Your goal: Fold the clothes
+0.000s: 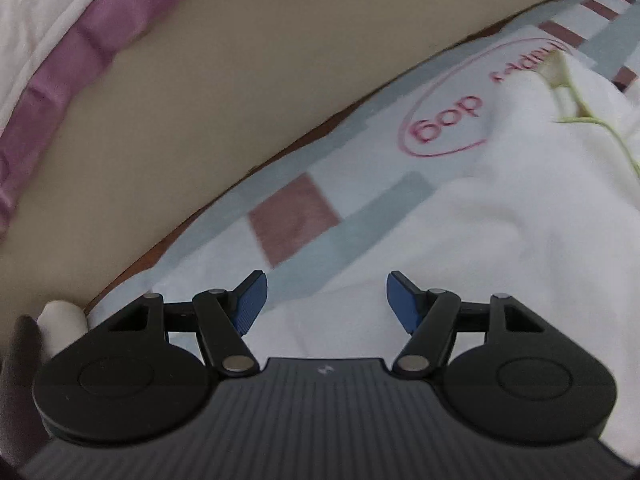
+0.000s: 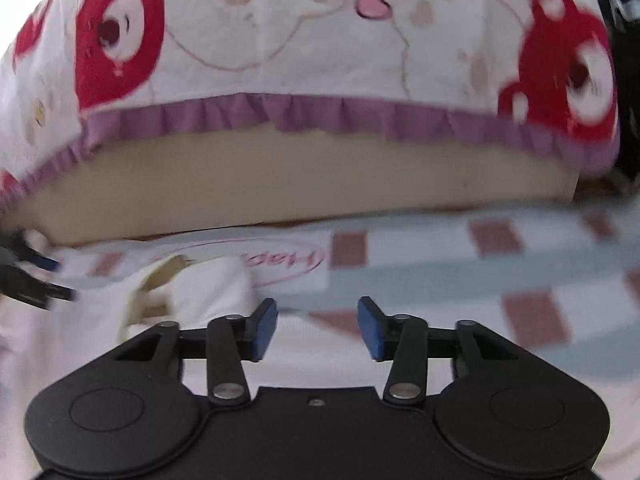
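Observation:
A white garment [image 1: 520, 216] with a pale green trim lies on a checked cloth with a pink "happy dog" print [image 1: 452, 108]. My left gripper [image 1: 326, 300] is open just above the garment's near edge, nothing between its blue pads. In the right wrist view the same white garment [image 2: 208, 288] lies bunched at the left, with its collar turned up. My right gripper [image 2: 318, 326] is open and empty over the garment's edge and the checked cloth [image 2: 480, 280]. The left gripper's fingers [image 2: 36, 280] show at the far left edge.
A beige mattress side [image 2: 280, 184] rises behind the checked cloth. Above it hangs a white bedcover with red bears and a purple frill [image 2: 320, 112]; it also shows in the left wrist view [image 1: 60, 64]. A dark object [image 2: 628, 8] sits at the far right.

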`<state>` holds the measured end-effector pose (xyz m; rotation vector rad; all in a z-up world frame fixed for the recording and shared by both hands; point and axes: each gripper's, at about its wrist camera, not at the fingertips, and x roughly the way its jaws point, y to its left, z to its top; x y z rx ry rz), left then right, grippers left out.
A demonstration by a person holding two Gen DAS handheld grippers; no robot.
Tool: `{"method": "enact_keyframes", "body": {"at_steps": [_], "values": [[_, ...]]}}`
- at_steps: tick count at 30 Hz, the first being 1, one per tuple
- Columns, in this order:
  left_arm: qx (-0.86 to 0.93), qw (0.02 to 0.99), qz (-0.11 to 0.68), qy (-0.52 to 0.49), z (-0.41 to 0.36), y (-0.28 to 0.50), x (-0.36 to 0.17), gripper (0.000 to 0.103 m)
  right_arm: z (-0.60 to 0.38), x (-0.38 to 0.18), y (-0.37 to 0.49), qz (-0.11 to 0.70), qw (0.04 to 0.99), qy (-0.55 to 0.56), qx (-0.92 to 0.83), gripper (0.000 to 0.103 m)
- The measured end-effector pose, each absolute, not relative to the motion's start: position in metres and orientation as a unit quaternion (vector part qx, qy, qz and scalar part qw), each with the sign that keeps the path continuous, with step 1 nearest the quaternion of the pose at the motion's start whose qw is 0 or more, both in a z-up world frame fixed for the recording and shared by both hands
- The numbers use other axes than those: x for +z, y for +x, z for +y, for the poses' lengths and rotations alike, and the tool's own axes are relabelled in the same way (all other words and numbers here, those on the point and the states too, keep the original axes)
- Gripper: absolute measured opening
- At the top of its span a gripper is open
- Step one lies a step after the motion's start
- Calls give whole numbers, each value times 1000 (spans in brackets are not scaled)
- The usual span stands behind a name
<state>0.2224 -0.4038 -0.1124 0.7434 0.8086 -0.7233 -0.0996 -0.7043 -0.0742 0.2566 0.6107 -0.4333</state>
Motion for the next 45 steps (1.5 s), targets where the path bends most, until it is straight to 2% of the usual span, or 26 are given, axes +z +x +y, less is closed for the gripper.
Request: {"method": "enact_keyframes", "body": {"at_steps": [5, 9, 12, 14, 17, 20, 22, 23, 25, 27, 29, 32, 34, 36, 38, 40, 42, 45], "values": [[-388, 795, 397, 246, -389, 239, -115, 66, -711, -93, -71, 299, 929, 150, -157, 73], [-454, 776, 434, 61, -388, 263, -126, 66, -720, -115, -75, 286, 922, 257, -51, 72], [-493, 744, 451, -8, -406, 261, -130, 66, -719, -116, -77, 298, 929, 204, -84, 72], [-527, 720, 453, -4, -421, 247, -131, 66, -724, -122, -79, 309, 924, 207, -85, 72], [-542, 703, 457, 60, -449, 223, -135, 68, -732, -128, -77, 324, 910, 258, -35, 65], [-509, 718, 457, 127, -474, 208, -134, 68, -723, -121, -64, 324, 919, 218, -47, 66], [-473, 750, 419, 194, -487, 197, -126, 68, -716, -118, -53, 333, 924, 171, -80, 71], [-458, 766, 401, 205, -491, 195, -123, 68, -714, -119, -47, 341, 923, 149, -98, 77], [-453, 776, 400, 183, -496, 199, -120, 68, -717, -124, -39, 360, 912, 142, -137, 79], [-461, 766, 425, 142, -499, 207, -121, 68, -727, -130, -35, 373, 893, 190, -164, 79], [-468, 745, 460, 121, -505, 213, -127, 73, -738, -139, -38, 369, 883, 253, -143, 79], [-457, 737, 478, 144, -516, 208, -137, 82, -741, -147, -39, 378, 877, 262, -140, 79], [-445, 745, 469, 162, -518, 200, -140, 83, -741, -150, -41, 383, 879, 243, -149, 79], [-432, 758, 454, 180, -517, 192, -141, 66, -741, -151, -44, 387, 879, 241, -140, 79], [-419, 773, 438, 188, -515, 184, -138, 23, -741, -153, -46, 391, 879, 239, -131, 79], [-402, 799, 416, 166, -502, 178, -126, 17, -741, -153, -47, 401, 877, 241, -113, 79], [-375, 835, 378, 140, -483, 170, -111, 16, -743, -152, -47, 405, 870, 274, -66, 80], [-359, 860, 347, 108, -463, 154, -105, 16, -753, -154, -51, 366, 856, 362, -39, 80]]}}
